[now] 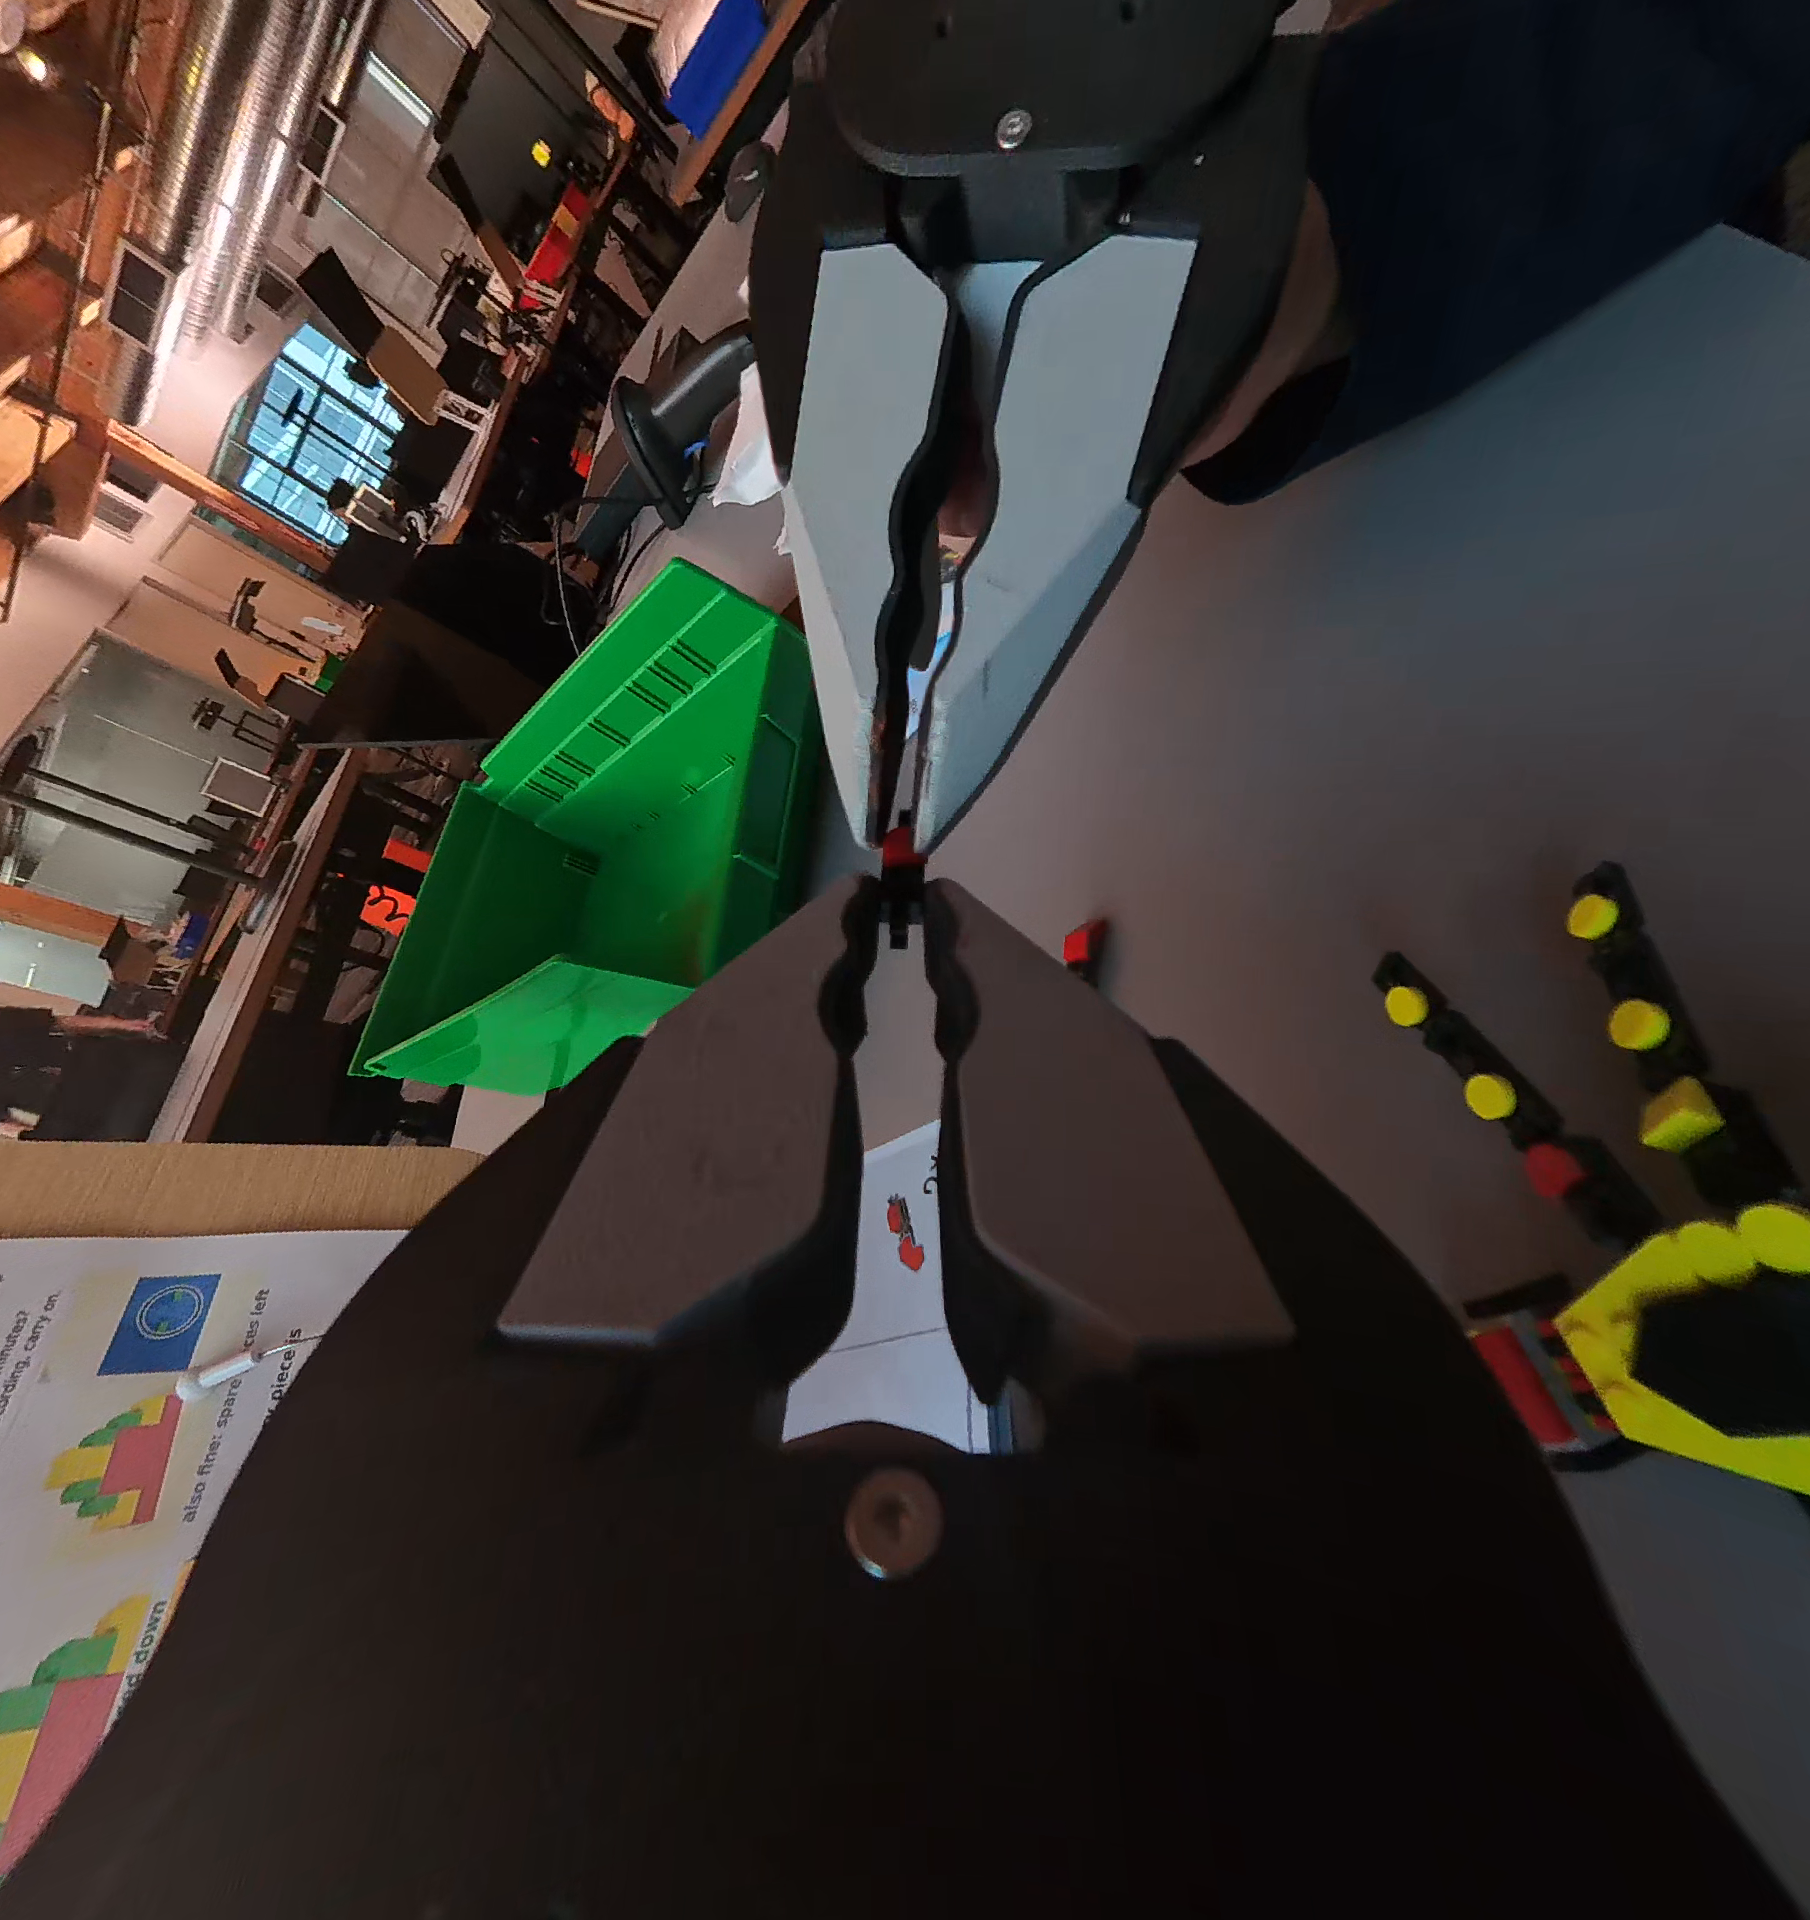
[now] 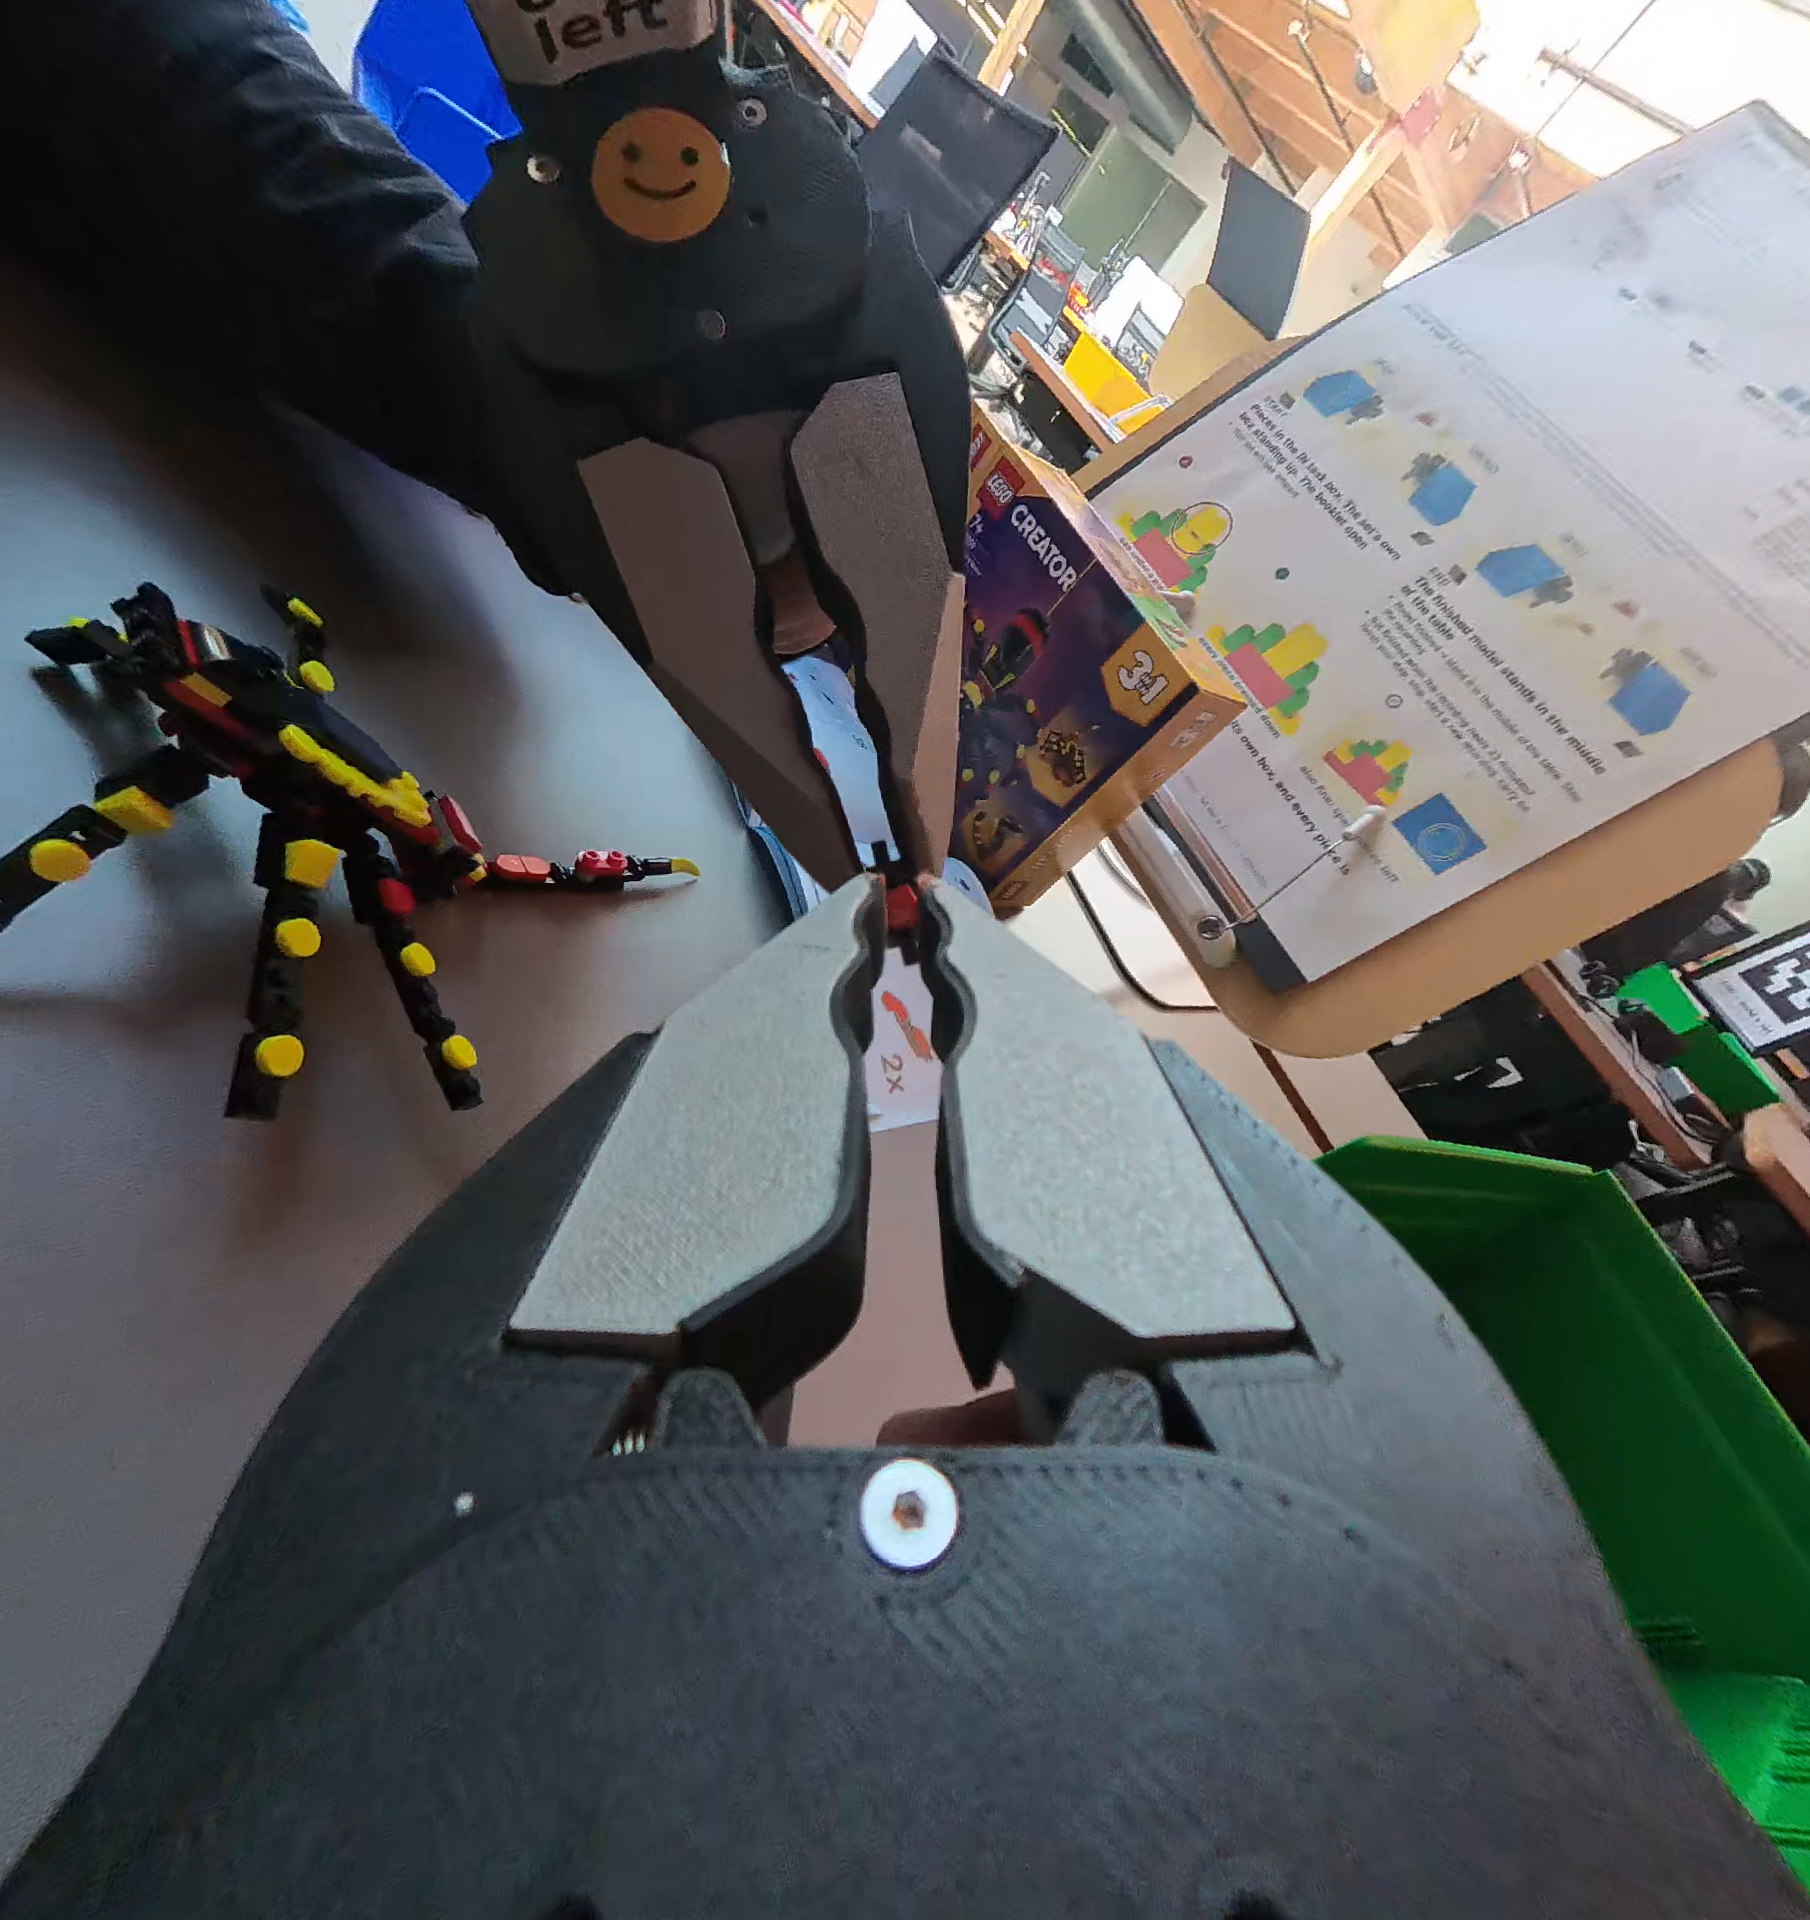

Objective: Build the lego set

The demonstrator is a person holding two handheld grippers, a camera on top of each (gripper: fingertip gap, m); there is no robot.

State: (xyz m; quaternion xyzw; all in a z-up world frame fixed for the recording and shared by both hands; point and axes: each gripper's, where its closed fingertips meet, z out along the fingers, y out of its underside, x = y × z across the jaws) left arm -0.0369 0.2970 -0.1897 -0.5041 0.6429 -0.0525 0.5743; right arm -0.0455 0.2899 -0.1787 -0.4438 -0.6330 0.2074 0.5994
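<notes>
Grey matte table (image 2: 153, 1195), smooth. All places are given relative to the lego model.

Instruction sheet (image 2: 1503, 582): large white printed page with coloured brick drawings, clipped to a tilted board well to the right of the model; writing not transcribed.

Green bin (image 1: 610, 831): glossy moulded plastic with slotted walls, beyond the grippers from the model.

Lego box (image 2: 1077, 675): printed cardboard, purple and yellow, standing between model and sheet.

Lego model (image 2: 288, 790): black studded bricks with yellow round studs and red accents, long jointed legs splayed on the table, a thin red tail ending in a pale claw.

Left gripper (image 1: 896, 914) and right gripper (image 2: 906, 914): black textured printed bodies, grey wedge fingers with wavy black inner edges. They meet tip to tip above an open booklet, right of the model. Each is pressed together on the same small red-and-black piece (image 1: 899, 868), which bridges the two tips, off the table.

A loose red piece (image 1: 1085, 940) lies between grippers and model.
</notes>
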